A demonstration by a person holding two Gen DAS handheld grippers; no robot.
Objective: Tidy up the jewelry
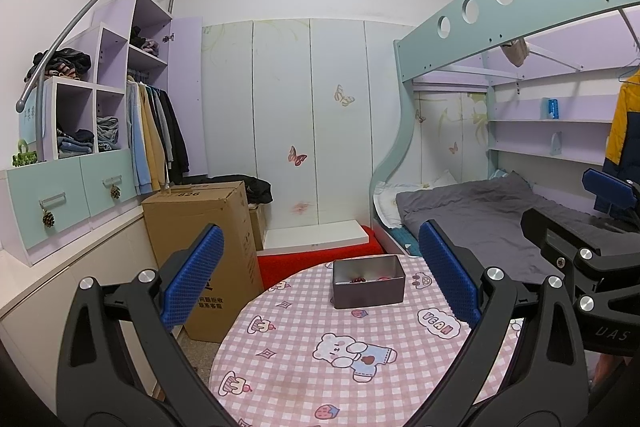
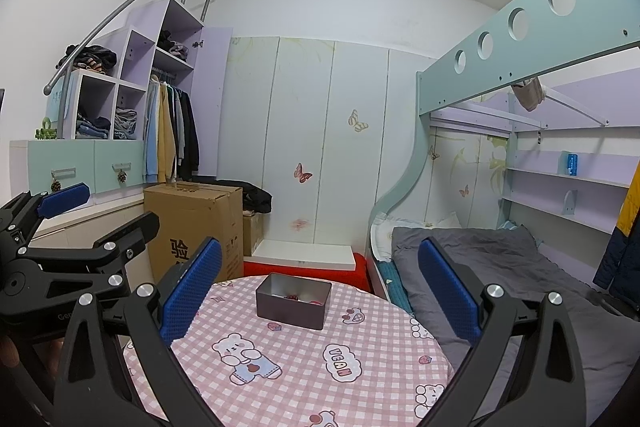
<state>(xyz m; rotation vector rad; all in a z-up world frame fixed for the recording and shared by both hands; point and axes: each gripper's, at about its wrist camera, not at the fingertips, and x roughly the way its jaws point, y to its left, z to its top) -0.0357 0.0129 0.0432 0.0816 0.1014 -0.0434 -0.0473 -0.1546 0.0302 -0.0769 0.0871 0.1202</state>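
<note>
A grey metal tin point(image 1: 368, 283) stands open at the far side of a round table with a pink checked cloth point(image 1: 304, 359). Small red and dark jewelry pieces point(image 1: 359, 279) lie inside it. My left gripper point(image 1: 320, 279) hangs open above the near part of the table, short of the tin, nothing between its blue pads point(image 1: 196, 275). In the right wrist view the same tin point(image 2: 294, 301) holds the jewelry point(image 2: 292, 296). My right gripper point(image 2: 320, 287) is open and empty too, held beside the left one. Each gripper shows at the edge of the other's view.
A cardboard box point(image 1: 204, 247) stands left of the table. A red-covered low stand point(image 1: 320, 257) with a white board lies behind it. A bunk bed with grey bedding point(image 1: 480, 219) is on the right. Cupboards and hanging clothes point(image 1: 156, 139) line the left wall.
</note>
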